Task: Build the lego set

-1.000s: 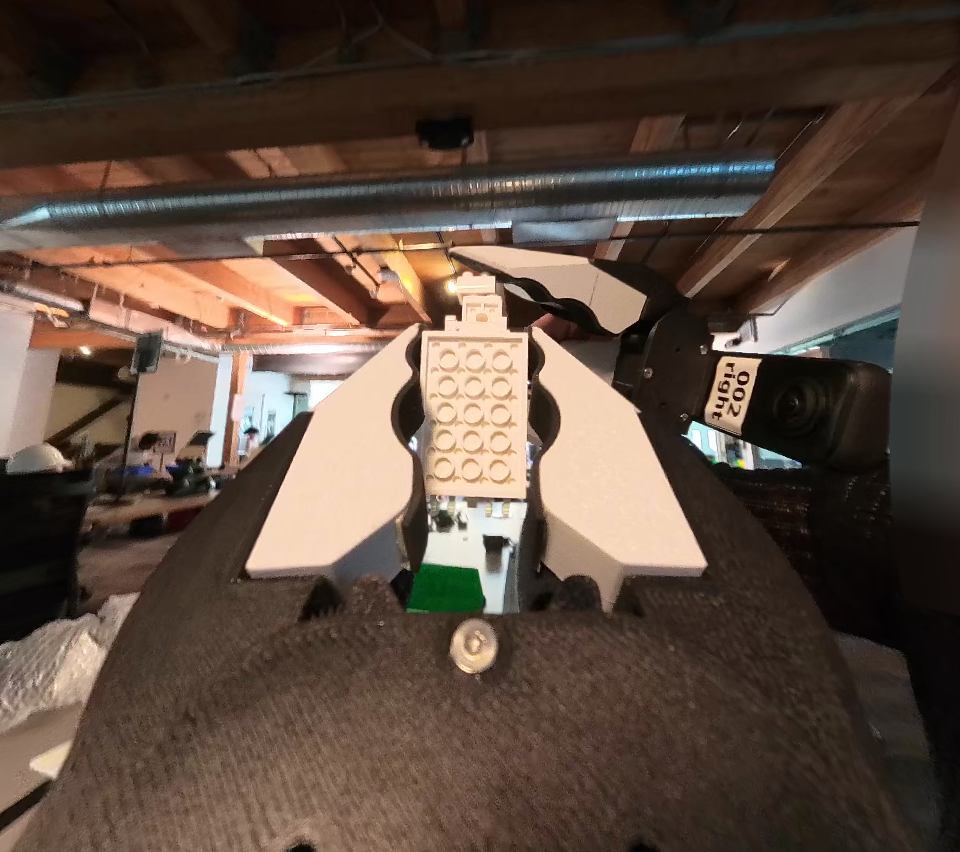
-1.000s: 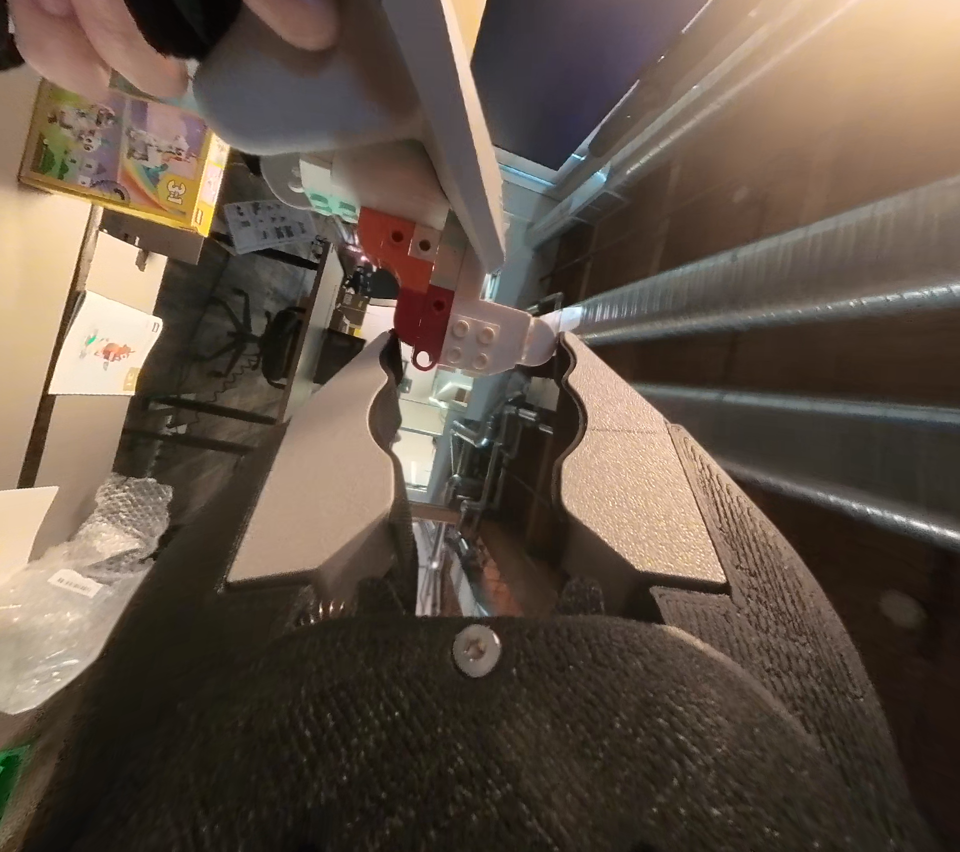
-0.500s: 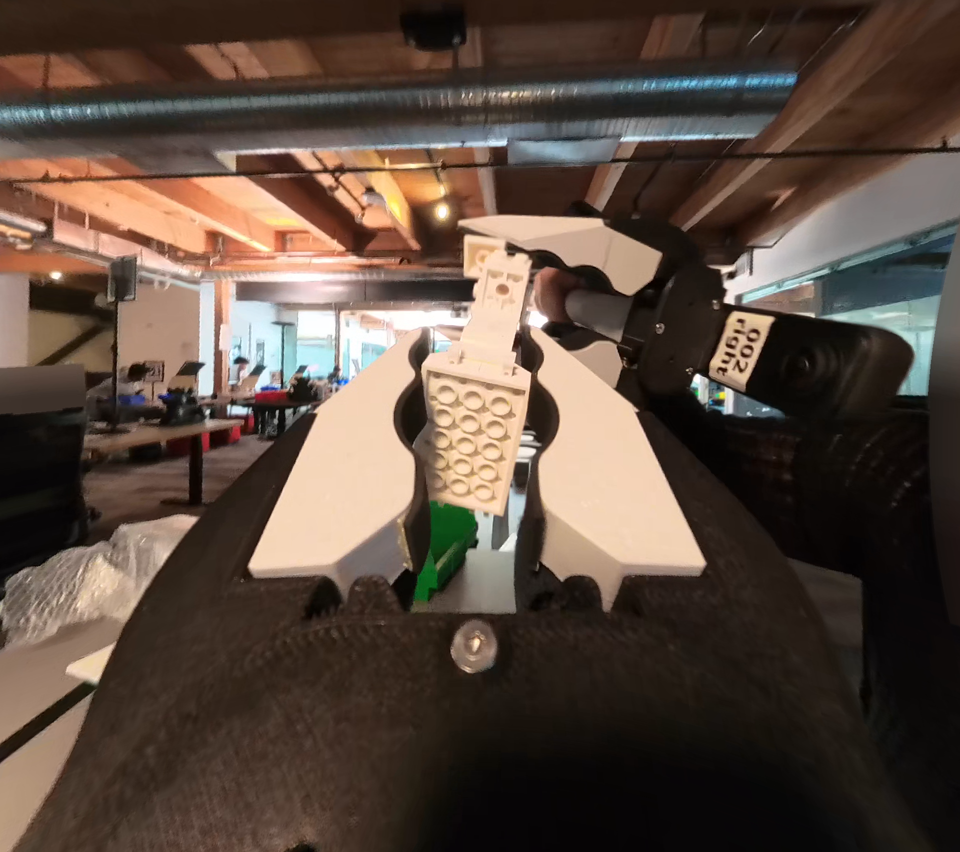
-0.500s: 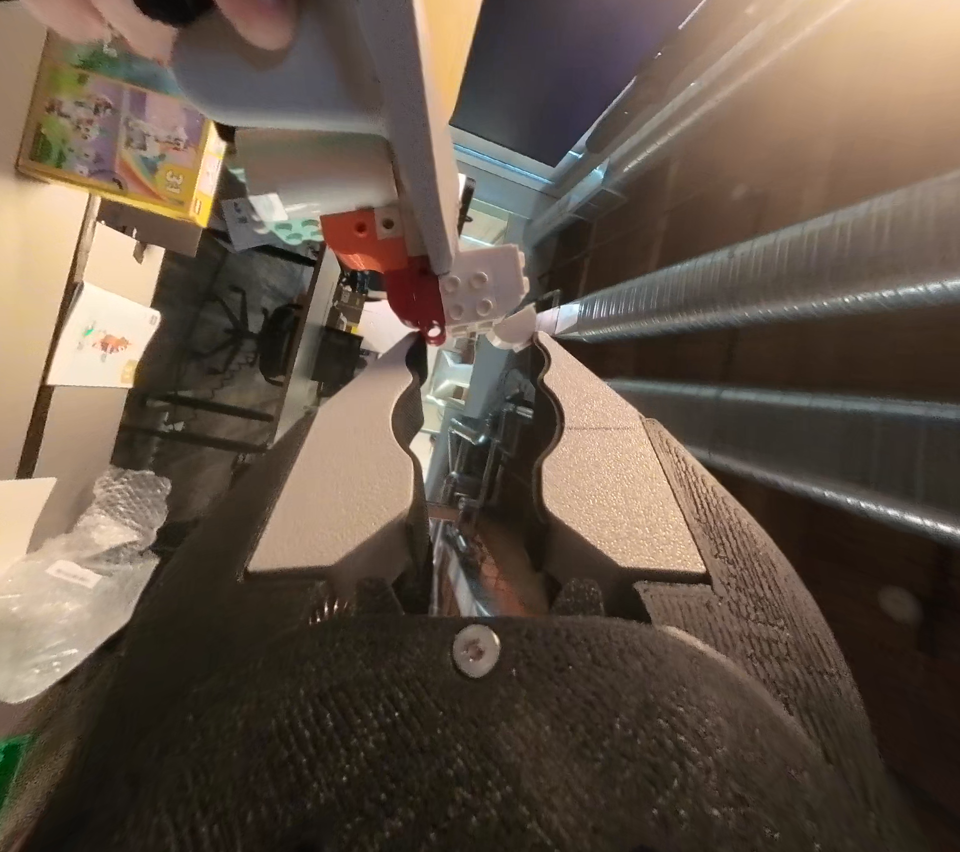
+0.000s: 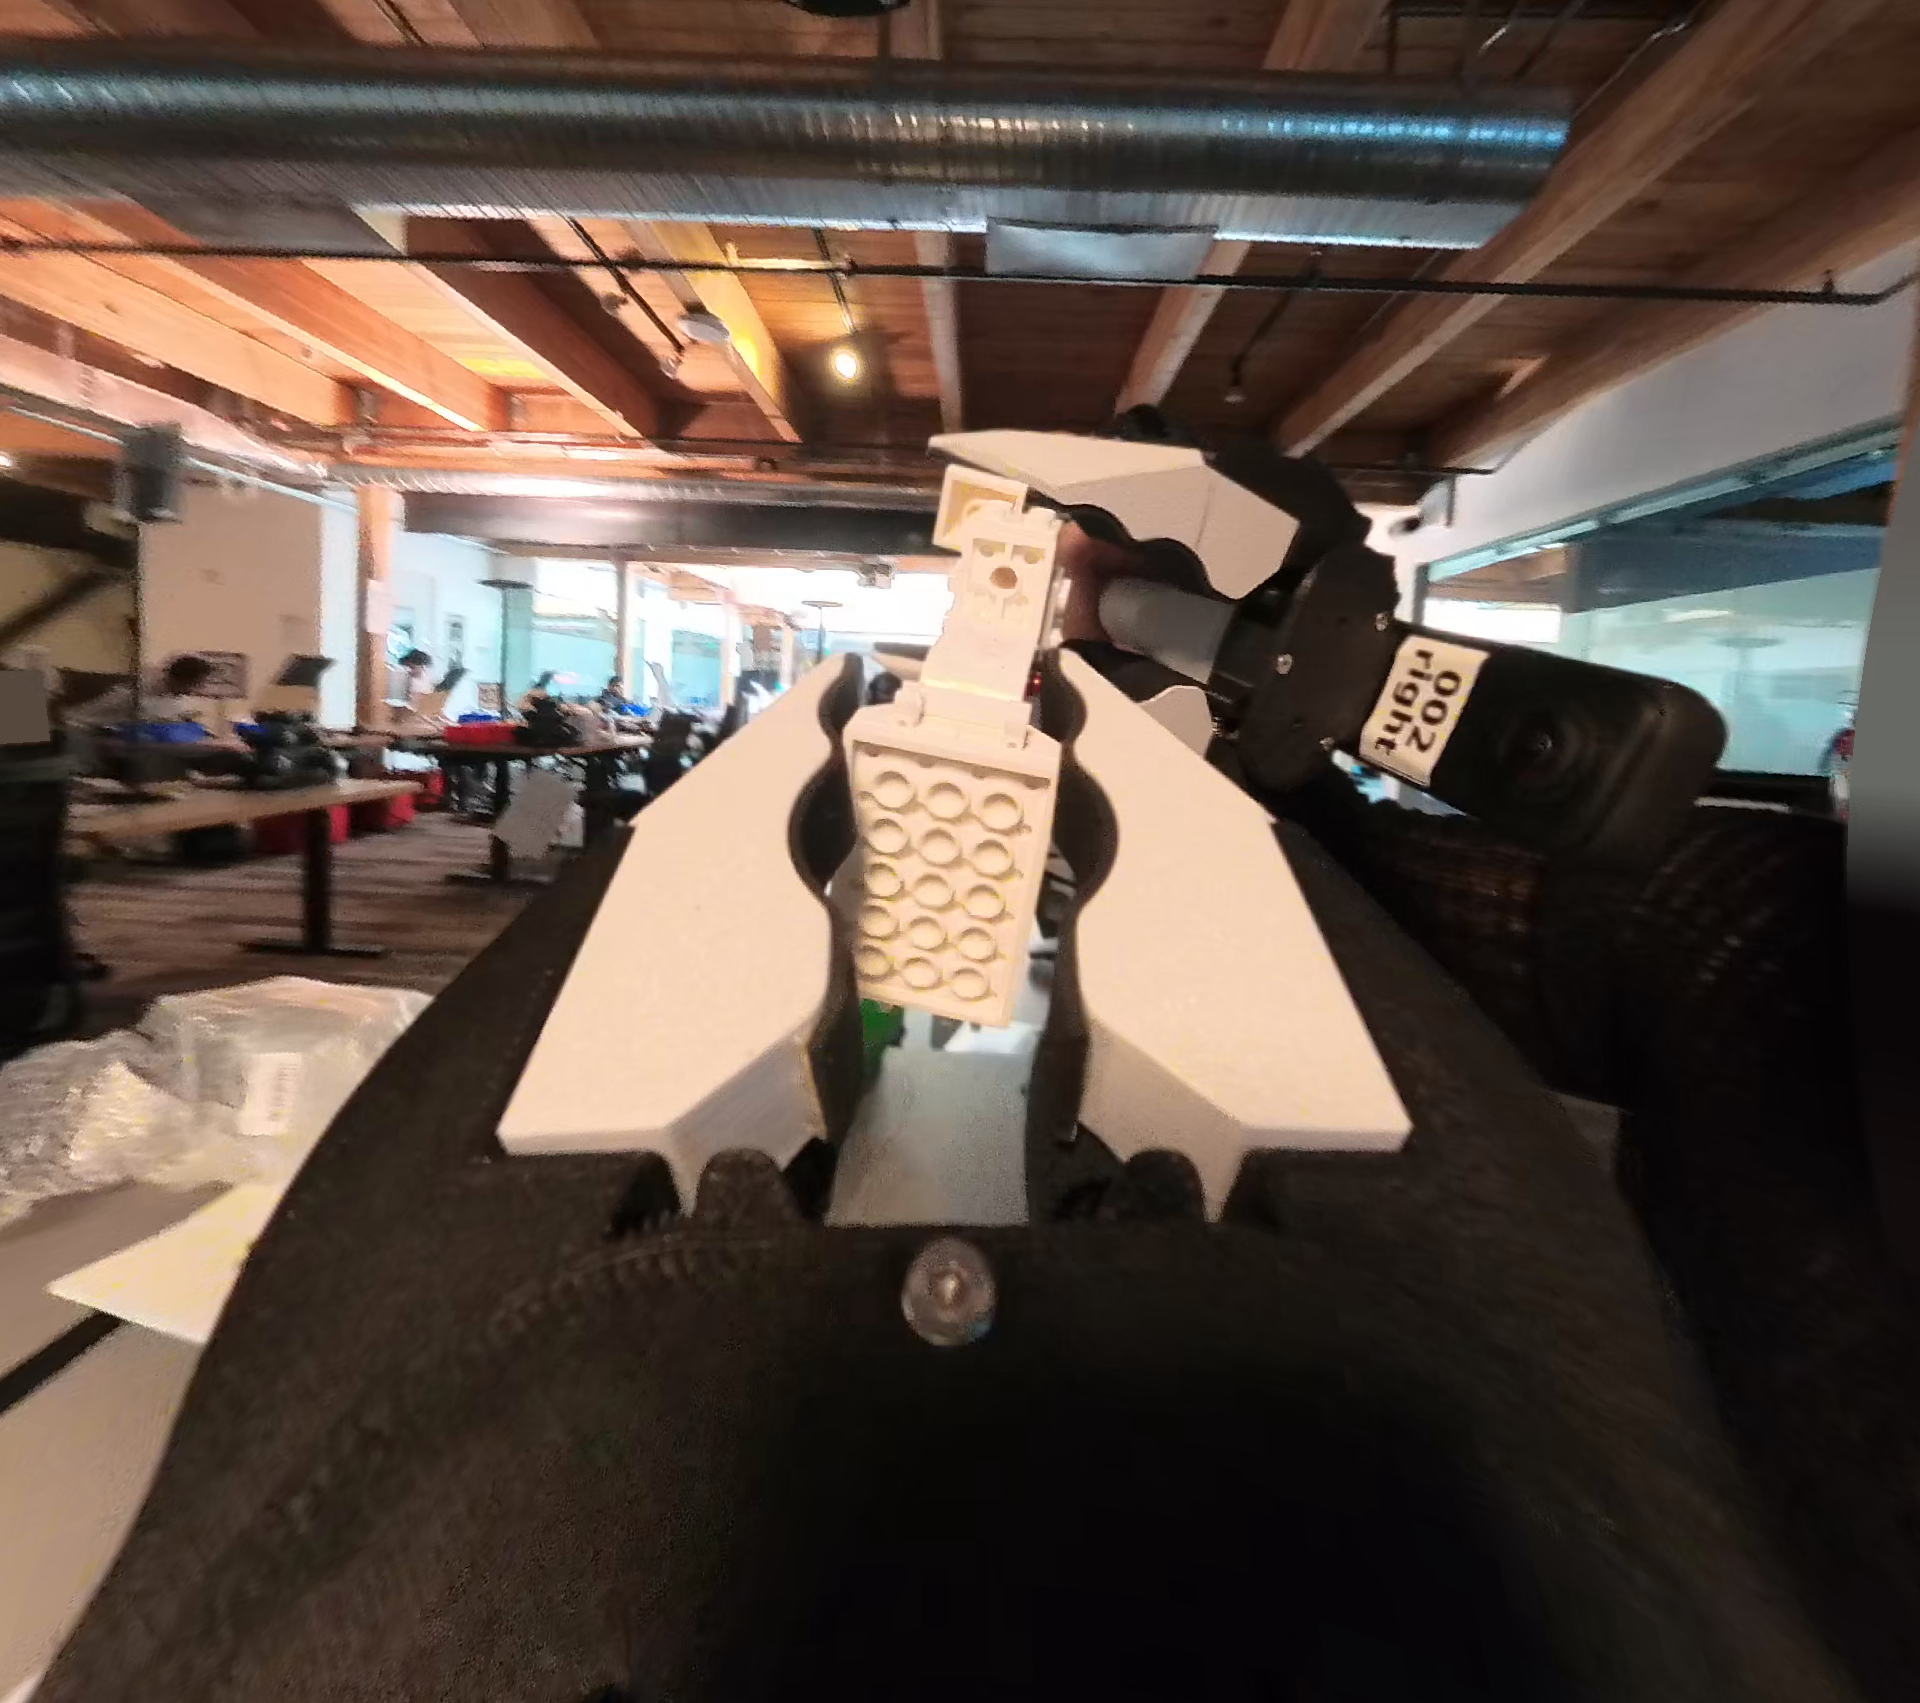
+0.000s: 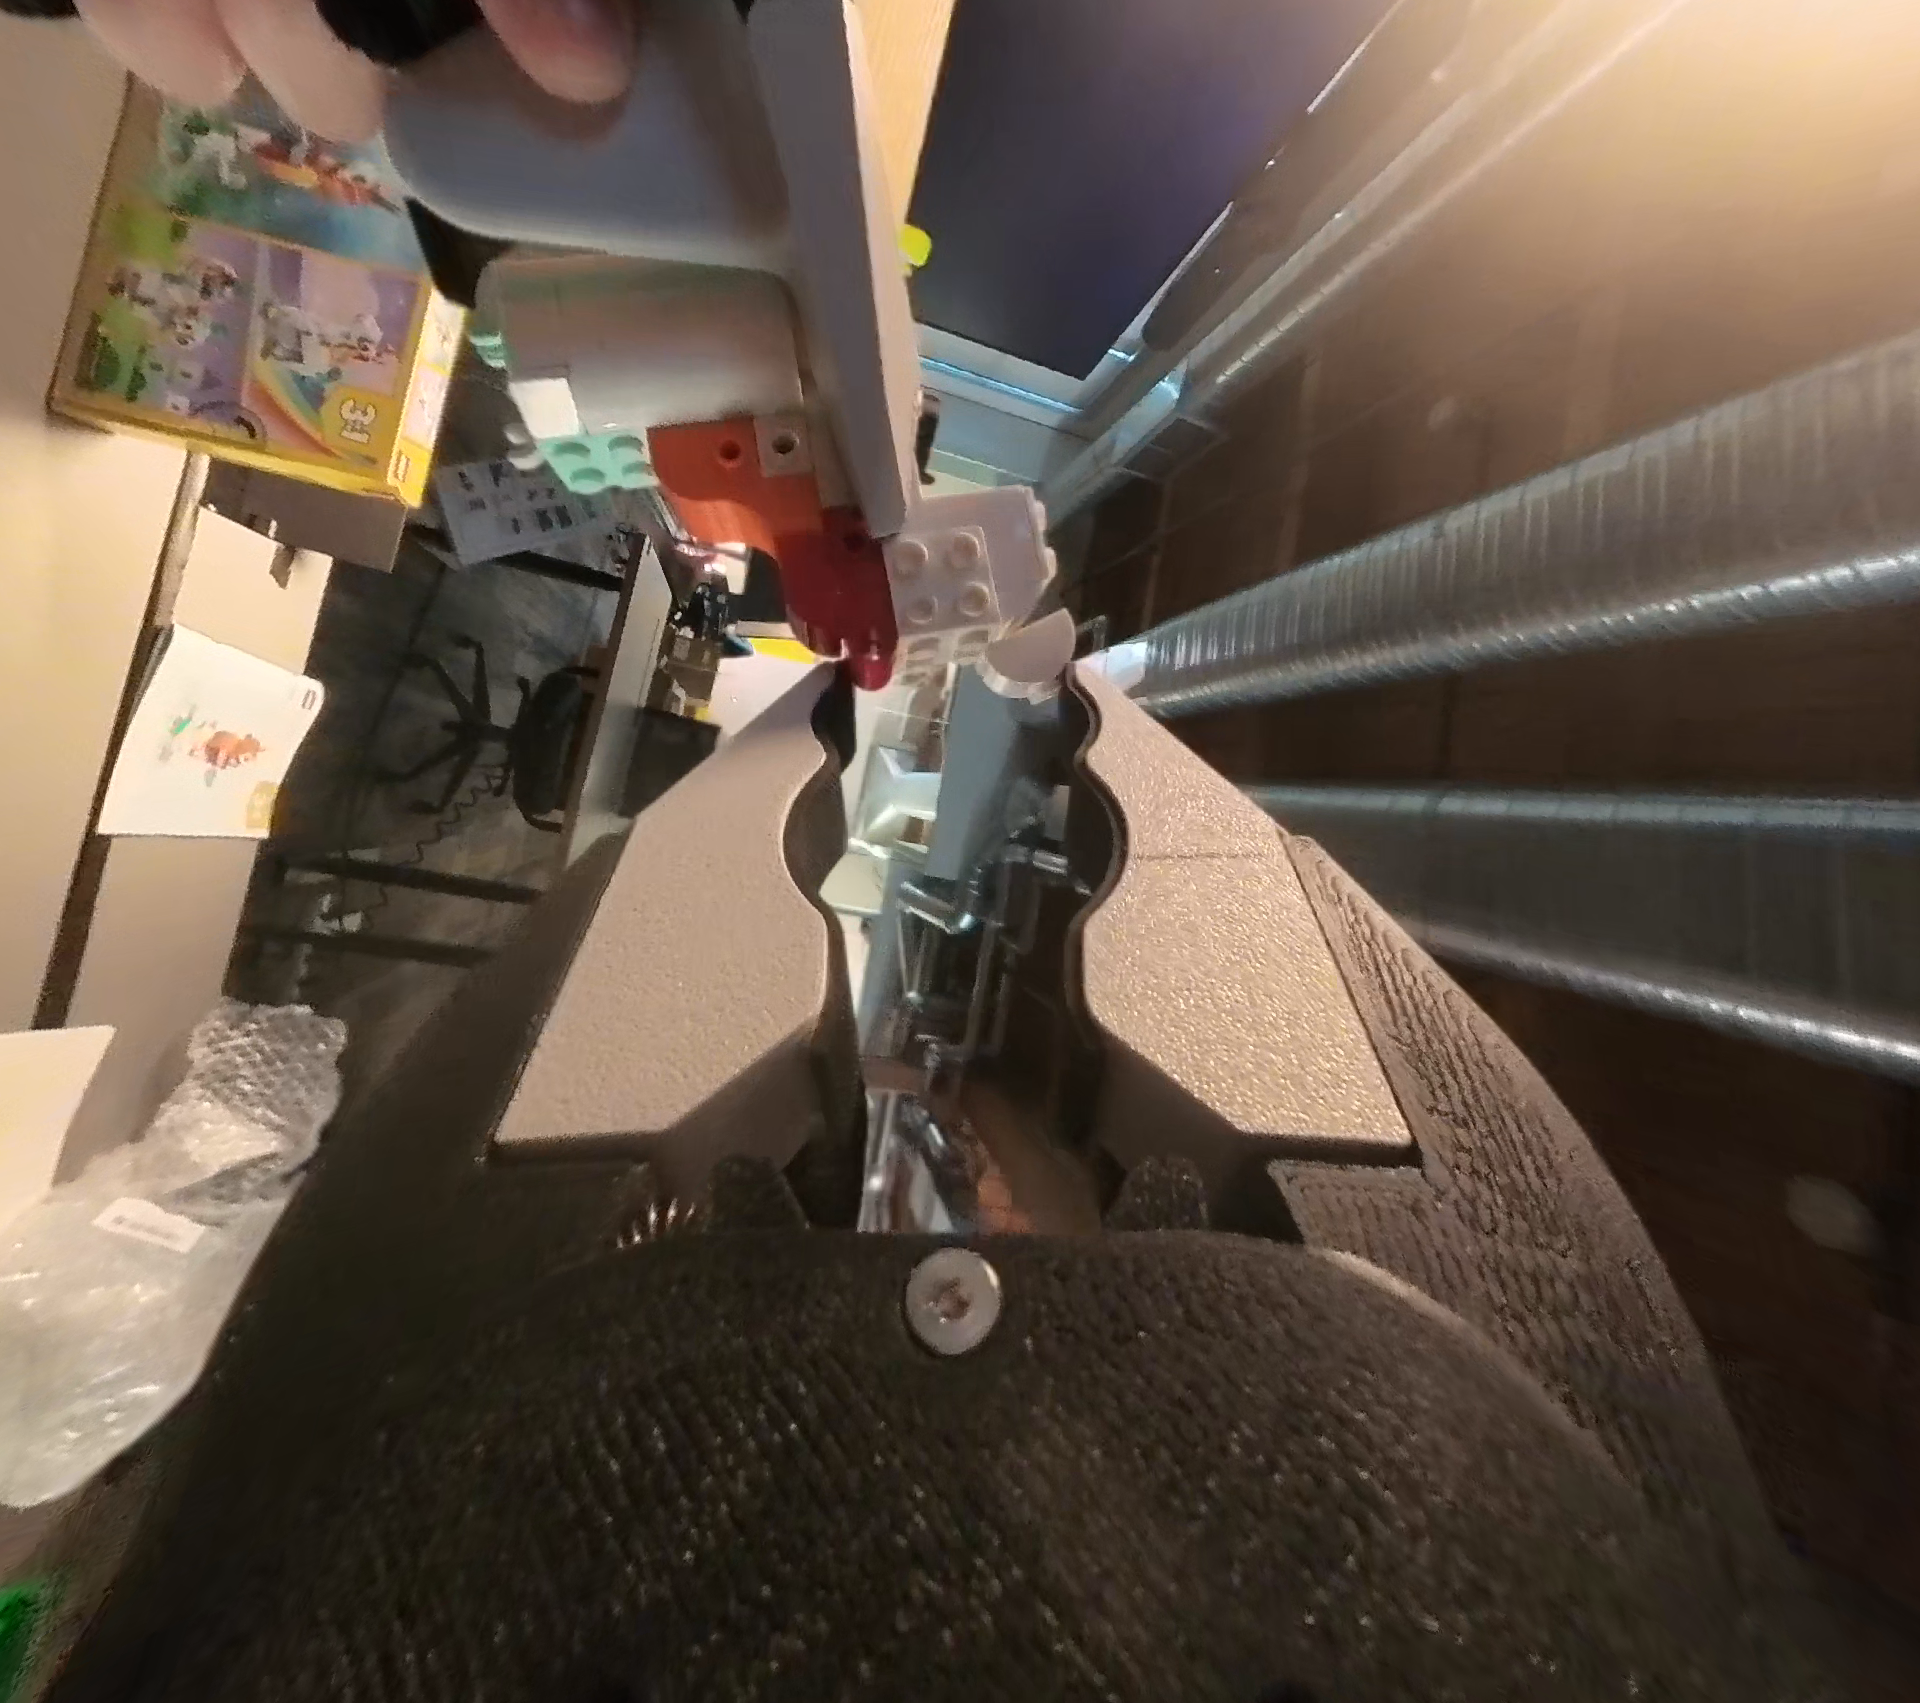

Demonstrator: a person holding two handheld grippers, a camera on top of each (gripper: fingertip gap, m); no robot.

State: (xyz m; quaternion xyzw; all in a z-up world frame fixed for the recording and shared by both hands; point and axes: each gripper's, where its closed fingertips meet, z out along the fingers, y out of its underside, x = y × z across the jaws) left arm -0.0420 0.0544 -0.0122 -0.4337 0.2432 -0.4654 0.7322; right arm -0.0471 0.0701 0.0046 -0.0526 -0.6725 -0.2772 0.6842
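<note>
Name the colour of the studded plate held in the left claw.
White; the plate shows best in the left wrist view.

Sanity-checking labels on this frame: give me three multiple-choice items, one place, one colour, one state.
1. In the right wrist view, the yellow box is:
A. between the near gripper's fingers
B. at the left of the picture
C. at the right, against the metal duct

2. The studded plate between the left gripper's fingers is:
A. white
B. blue
C. black

3. The left gripper is:
A. open and empty
B. lying flat on a table
C. shut on the plate

Answers:
1 B: the yellow box sits at the left of the picture, with the duct on the far side.
2 A: the plate shows its white underside with round sockets.
3 C: the left gripper has a finger pressed against each long edge of the plate, which is held up in the air.
</note>
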